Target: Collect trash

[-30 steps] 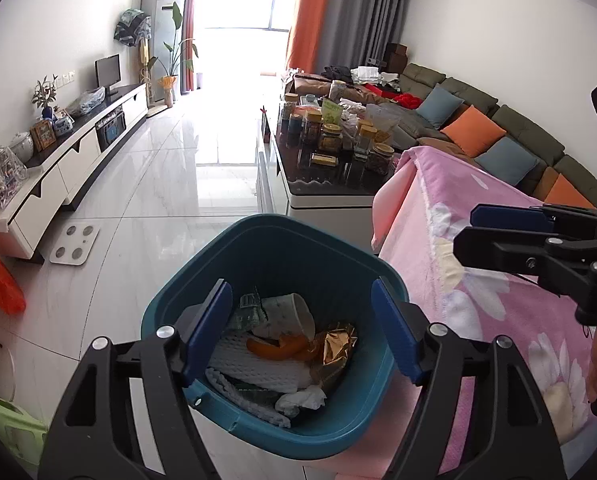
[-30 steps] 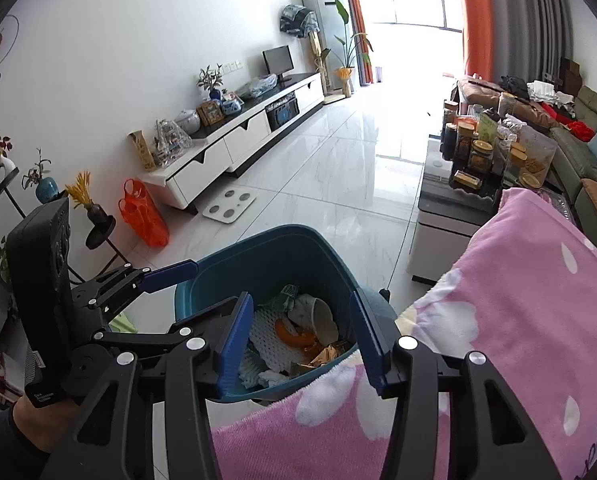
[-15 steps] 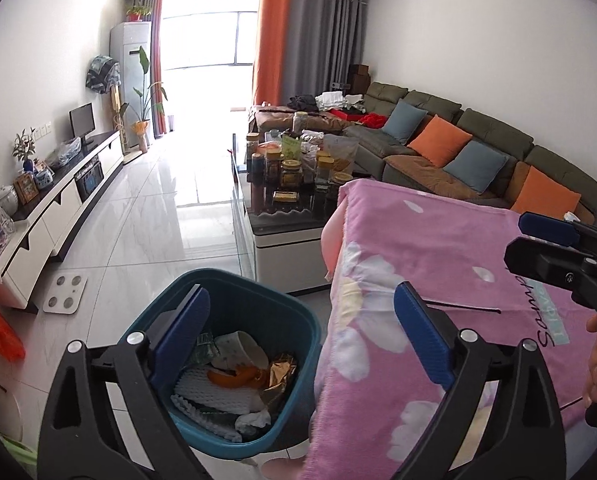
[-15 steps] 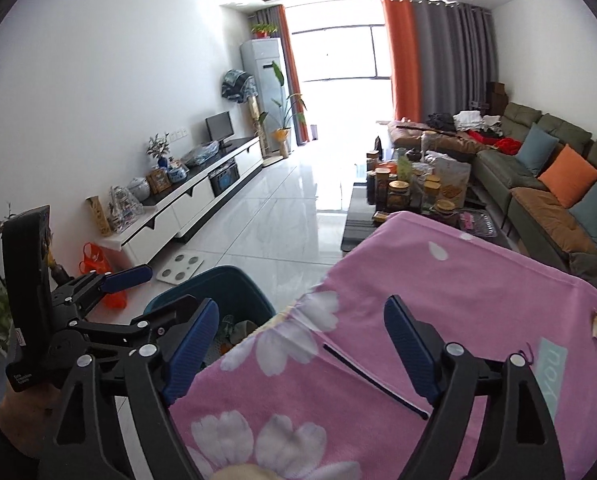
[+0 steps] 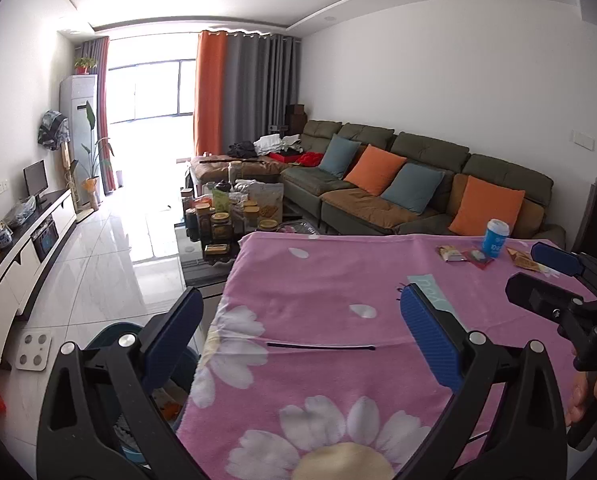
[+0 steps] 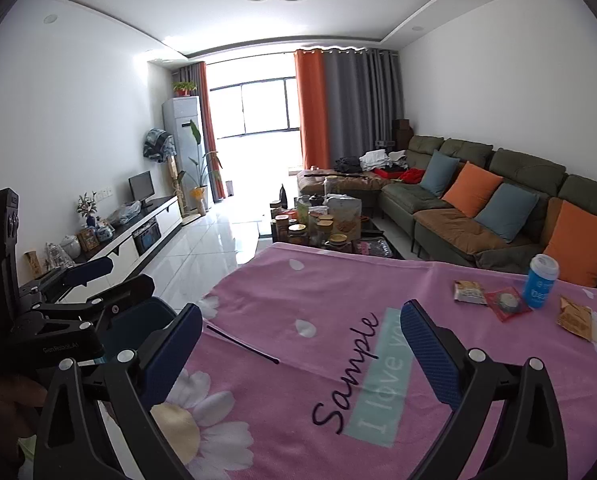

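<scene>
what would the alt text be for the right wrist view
An open gripper, its jaws widening and nothing between them, points over a pink flowered blanket with a blue cup and wrappers at its far right; sofa behind.

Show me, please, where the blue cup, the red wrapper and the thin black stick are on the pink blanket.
blue cup (image 6: 541,286): right wrist view, its side.
red wrapper (image 6: 507,303): right wrist view, its middle.
thin black stick (image 5: 320,347): left wrist view, its middle.

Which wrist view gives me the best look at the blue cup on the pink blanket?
The right wrist view: the blue cup stands upright and unobstructed near the far right, wrappers beside it. In the left wrist view the blue cup looks smaller and sits just beyond the right gripper, which crowds that corner.
</scene>
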`<state>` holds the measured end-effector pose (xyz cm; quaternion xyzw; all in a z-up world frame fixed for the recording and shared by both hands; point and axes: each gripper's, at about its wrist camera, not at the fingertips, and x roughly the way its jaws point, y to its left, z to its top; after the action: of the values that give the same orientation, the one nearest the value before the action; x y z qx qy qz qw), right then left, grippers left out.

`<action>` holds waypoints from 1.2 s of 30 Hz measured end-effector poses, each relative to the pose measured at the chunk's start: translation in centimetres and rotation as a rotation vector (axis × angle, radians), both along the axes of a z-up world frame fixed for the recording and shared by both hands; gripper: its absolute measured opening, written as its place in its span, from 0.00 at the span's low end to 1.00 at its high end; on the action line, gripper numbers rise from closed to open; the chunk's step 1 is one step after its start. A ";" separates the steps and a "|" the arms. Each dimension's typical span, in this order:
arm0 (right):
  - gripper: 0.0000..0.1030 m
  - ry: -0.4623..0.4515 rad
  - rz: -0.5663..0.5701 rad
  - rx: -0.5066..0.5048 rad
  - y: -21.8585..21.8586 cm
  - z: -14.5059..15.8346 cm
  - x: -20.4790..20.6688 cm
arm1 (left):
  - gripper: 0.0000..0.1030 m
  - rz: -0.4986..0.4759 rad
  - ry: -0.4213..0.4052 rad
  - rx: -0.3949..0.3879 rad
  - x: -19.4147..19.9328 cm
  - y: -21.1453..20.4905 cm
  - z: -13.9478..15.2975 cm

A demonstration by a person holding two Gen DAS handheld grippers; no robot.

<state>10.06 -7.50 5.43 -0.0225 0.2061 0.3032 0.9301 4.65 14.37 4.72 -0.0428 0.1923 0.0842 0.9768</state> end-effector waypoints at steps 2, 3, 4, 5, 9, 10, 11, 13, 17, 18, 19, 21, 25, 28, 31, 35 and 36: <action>0.93 -0.023 -0.047 0.004 -1.8 -0.1 -0.8 | 0.94 -0.015 -0.027 0.001 -0.3 -1.1 0.4; 0.93 -0.031 -0.065 0.006 -2.4 -0.1 -1.0 | 0.94 -0.026 -0.043 0.002 -0.5 -1.9 0.6; 0.93 -0.040 -0.091 0.005 -2.8 -0.2 -1.4 | 0.94 -0.031 -0.057 0.006 -0.7 -2.5 0.8; 0.93 -0.053 -0.112 0.002 -3.3 -0.2 -1.7 | 0.94 -0.034 -0.073 0.009 -0.9 -3.2 0.9; 0.93 -0.097 -0.190 -0.005 -5.1 -0.6 -2.8 | 0.94 -0.072 -0.105 0.025 -1.5 -5.3 1.2; 0.93 -0.107 -0.211 -0.002 -5.5 -0.6 -3.1 | 0.94 -0.083 -0.112 0.025 -1.7 -5.7 1.2; 0.93 -0.120 -0.233 0.002 -6.0 -0.7 -3.5 | 0.94 -0.087 -0.121 0.027 -1.9 -6.1 1.2; 0.93 -0.150 -0.265 0.013 -6.8 -0.8 -4.2 | 0.94 -0.107 -0.134 0.032 -2.4 -6.8 1.1; 0.93 -0.215 -0.318 0.016 -7.9 -1.2 -5.9 | 0.94 -0.128 -0.171 0.047 -3.9 -8.4 0.6; 0.93 -0.233 -0.331 0.014 -8.1 -1.3 -6.2 | 0.95 -0.133 -0.175 0.042 -4.2 -8.8 0.5; 0.93 -0.241 -0.339 0.019 -8.3 -1.2 -6.7 | 0.94 -0.137 -0.176 0.038 -4.3 -9.1 0.4; 0.93 -0.254 -0.348 0.039 -8.7 -1.2 -7.3 | 0.94 -0.141 -0.181 0.044 -4.7 -9.5 0.3; 0.93 -0.271 -0.387 0.052 -9.4 -1.6 -8.4 | 0.94 -0.128 -0.207 0.068 -6.1 -10.6 0.2; 0.93 -0.269 -0.409 0.086 -10.1 -2.1 -9.3 | 0.95 -0.136 -0.229 0.080 -7.2 -11.5 0.2; 0.93 -0.281 -0.444 0.104 -10.8 -2.8 -10.3 | 0.95 -0.149 -0.233 0.108 -7.7 -12.7 -0.4; 0.93 -0.295 -0.482 0.113 -11.6 -3.4 -11.4 | 0.95 -0.175 -0.208 0.112 -7.5 -13.7 -1.4; 0.93 -0.299 -0.491 0.109 -11.7 -3.6 -11.6 | 0.95 -0.175 -0.202 0.112 -7.5 -13.8 -1.5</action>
<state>-1.52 -19.24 1.83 0.0338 0.0494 0.0731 0.9955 -2.82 0.57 3.18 0.0204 0.0909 0.0048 0.9956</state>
